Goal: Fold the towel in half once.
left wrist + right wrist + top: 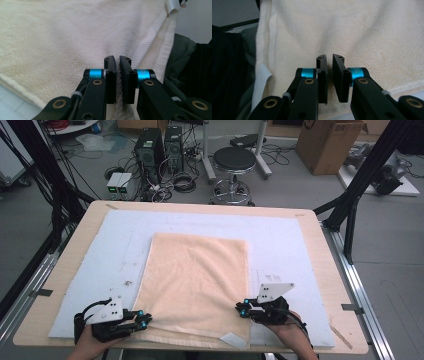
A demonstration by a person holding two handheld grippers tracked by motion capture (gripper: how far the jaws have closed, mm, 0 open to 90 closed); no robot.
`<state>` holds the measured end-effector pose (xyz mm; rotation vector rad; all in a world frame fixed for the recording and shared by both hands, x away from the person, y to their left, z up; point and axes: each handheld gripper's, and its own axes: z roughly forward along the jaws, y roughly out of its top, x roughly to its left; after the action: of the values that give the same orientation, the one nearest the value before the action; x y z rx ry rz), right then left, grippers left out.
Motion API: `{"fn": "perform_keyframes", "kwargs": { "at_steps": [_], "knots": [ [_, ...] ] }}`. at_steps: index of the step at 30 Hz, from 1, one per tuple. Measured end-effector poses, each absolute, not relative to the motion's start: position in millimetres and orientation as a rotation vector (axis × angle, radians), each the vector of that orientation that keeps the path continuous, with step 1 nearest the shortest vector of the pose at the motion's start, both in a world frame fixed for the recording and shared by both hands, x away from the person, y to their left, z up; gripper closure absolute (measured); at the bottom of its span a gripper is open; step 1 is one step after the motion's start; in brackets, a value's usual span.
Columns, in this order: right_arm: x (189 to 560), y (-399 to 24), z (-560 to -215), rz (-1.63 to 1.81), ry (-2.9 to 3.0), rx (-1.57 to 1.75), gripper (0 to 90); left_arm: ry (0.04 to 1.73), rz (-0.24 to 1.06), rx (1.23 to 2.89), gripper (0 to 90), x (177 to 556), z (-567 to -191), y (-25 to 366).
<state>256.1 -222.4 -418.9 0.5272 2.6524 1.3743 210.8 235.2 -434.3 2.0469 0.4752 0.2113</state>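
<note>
A lab floor with computer towers, cables and a round stool [234,160] lies beyond my wooden desk [320,250], which carries a pale blue mat [115,245]. On the mat a peach towel [197,280] lies flat, its long axis running from my edge of the desk away toward the stool, its near hem hanging close to the desk's front edge. A small white tag [232,339] sits at its near right corner.

My left hand-held gripper [142,320] sits at the towel's near left corner, its jaws pinched narrow on a fold of the terry cloth [118,75]. My right hand-held gripper [241,308] is at the near right edge; its jaws stand close together with a slim gap, cloth [329,75] in between.

My hands are cut off by the frame's bottom, and dark clothing blocks the towel's near edge in both gripper views.
</note>
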Motion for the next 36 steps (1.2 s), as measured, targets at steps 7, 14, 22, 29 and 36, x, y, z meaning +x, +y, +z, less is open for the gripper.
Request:
{"fn": "perform_keyframes", "kwargs": {
  "at_steps": [7,14,22,29,36],
  "knots": [
    [251.4,-219.7,-430.6,1.343,2.716,0.542,75.6,0.467,0.174,2.094,71.7,205.4,-440.7,236.3],
    [255.2,-221.7,-427.0,1.462,2.660,0.548,66.4,0.544,0.206,2.033,57.7,221.2,-437.9,237.0],
    [262.4,-218.2,-431.6,1.418,2.643,0.585,59.8,0.583,0.256,2.033,55.8,229.5,-440.1,231.3],
    [283.2,-221.8,-431.9,1.426,2.543,0.715,49.7,0.672,0.305,2.003,50.1,247.5,-436.7,230.4],
    [299.0,-227.5,-431.4,1.397,2.499,0.801,40.9,0.748,0.318,1.971,45.8,264.3,-437.3,232.3]
  ]
}}
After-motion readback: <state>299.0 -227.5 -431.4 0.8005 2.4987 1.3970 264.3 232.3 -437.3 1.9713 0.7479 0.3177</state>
